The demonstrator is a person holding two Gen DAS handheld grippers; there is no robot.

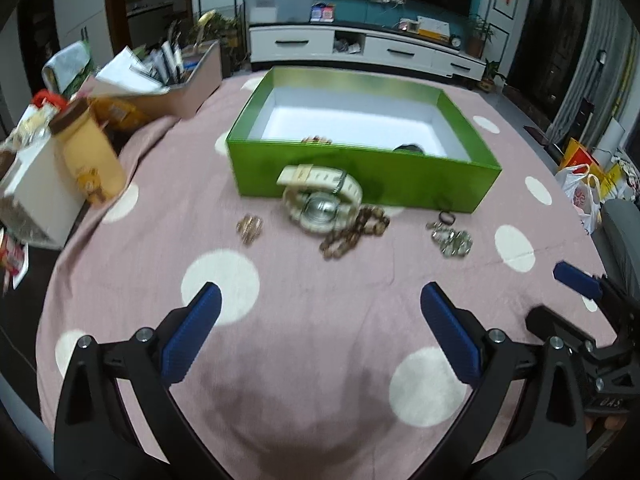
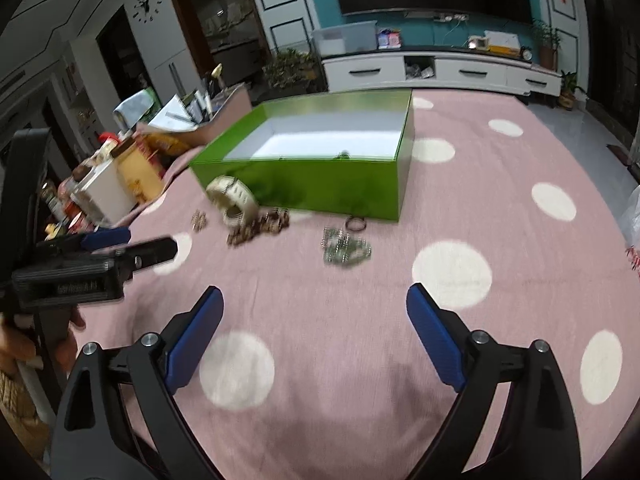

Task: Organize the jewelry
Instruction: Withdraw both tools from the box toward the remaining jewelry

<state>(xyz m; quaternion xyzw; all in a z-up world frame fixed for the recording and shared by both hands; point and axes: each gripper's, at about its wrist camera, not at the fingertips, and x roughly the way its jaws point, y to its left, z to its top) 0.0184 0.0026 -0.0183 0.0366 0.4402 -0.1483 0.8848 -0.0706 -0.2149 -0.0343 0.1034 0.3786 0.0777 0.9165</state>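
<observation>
An open green box (image 1: 360,182) (image 2: 304,188) with a white inside stands on the pink dotted cloth; two small pieces lie at its near inner wall. In front of it rest a cream watch (image 1: 320,200) (image 2: 234,198), a brown bead bracelet (image 1: 354,232) (image 2: 260,228), a small gold piece (image 1: 250,229) (image 2: 199,220), a silver chain heap (image 1: 450,240) (image 2: 346,248) and a dark ring (image 1: 447,217) (image 2: 356,224). My left gripper (image 1: 320,304) is open, short of the jewelry. My right gripper (image 2: 314,306) is open too, nothing between its fingers.
At the table's left edge stand a yellow jar (image 1: 90,152), a white box (image 1: 38,196) and a pink tray of papers (image 1: 176,88). A hand (image 2: 36,344) holds the left gripper's body. Bags (image 1: 584,196) lie right of the table. A TV cabinet (image 1: 360,46) is behind.
</observation>
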